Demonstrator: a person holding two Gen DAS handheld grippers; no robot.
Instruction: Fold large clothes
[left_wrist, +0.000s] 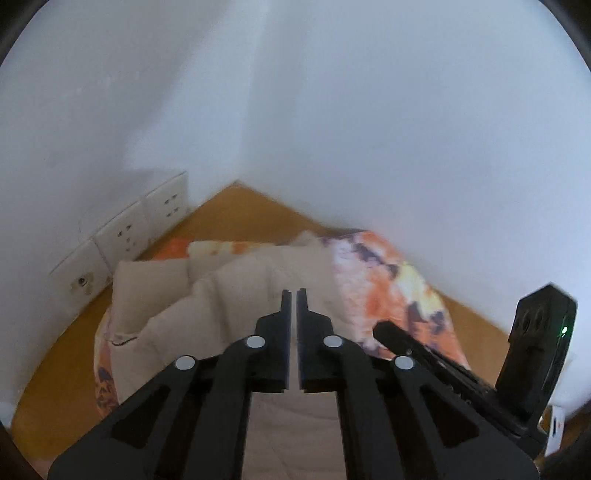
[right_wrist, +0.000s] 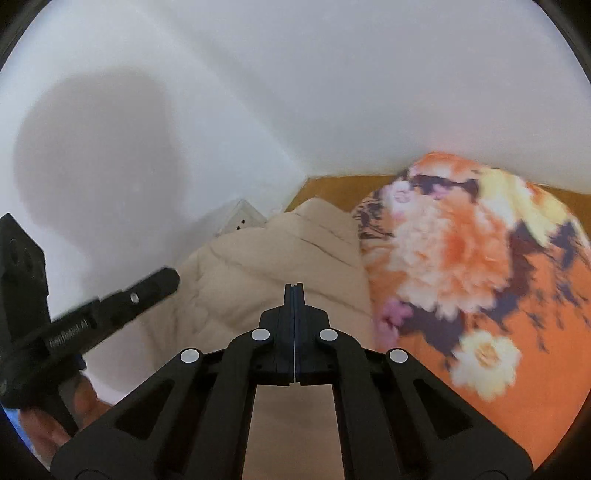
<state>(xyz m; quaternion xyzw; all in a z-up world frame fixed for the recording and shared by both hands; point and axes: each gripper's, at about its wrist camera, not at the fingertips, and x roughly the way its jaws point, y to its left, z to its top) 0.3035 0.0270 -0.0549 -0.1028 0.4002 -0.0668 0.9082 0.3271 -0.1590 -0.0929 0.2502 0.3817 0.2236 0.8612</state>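
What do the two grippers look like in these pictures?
Both the left gripper and the right gripper are matte black, with angular linkage arms, round silver rivets and blue-edged finger pads. The right gripper's body shows a small green light in the left view; the left gripper's carries pale lettering, too blurred to read.

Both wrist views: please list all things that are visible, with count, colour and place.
beige garment: one, beige, bunched on the floral cloth.
floral cloth: one, orange with pale flowers, spread on the table.
table: one, brown wood, in the wall corner.
wall sockets: three, white, on the left wall by the table.
left tool: one, black, shut, nothing between its fingers.
right tool: one, black, shut, empty.
hand: one, lower left of the right view, holding the left tool.
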